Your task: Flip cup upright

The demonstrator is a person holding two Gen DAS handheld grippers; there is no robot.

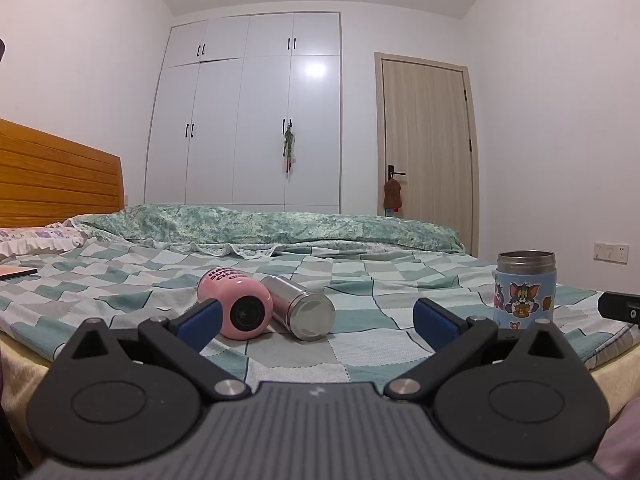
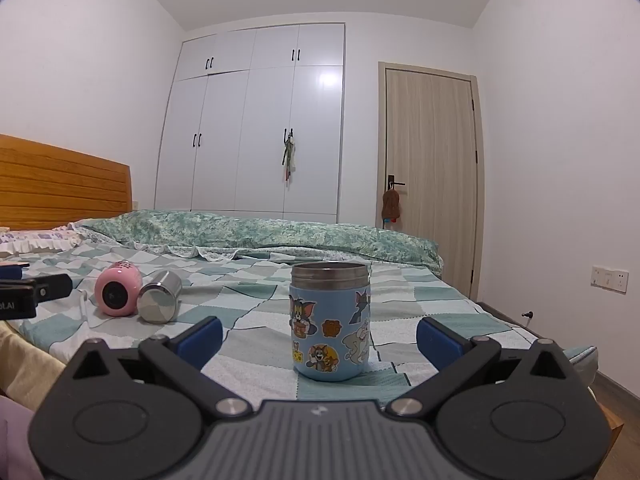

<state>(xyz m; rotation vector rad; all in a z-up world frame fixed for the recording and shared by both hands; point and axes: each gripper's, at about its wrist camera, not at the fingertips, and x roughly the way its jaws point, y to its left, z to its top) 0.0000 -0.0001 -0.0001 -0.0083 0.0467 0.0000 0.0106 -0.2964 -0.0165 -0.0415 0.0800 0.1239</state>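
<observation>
Soft checkered bed (image 1: 360, 320) bedding risked rolling the lying pink cup (image 1: 240, 308) against the steel cup (image 1: 304, 308), toppling the upright blue cup (image 2: 330, 320); left tongs (image 1: 316, 316) and right tongs (image 2: 320, 334) gaped wide, empty.

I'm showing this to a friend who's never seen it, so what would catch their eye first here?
Probably the blue cartoon cup standing upright on the checked bedspread, right between the open right gripper fingers. Next, the pink cup and steel cup lying on their sides together, just ahead of the open left gripper.
</observation>
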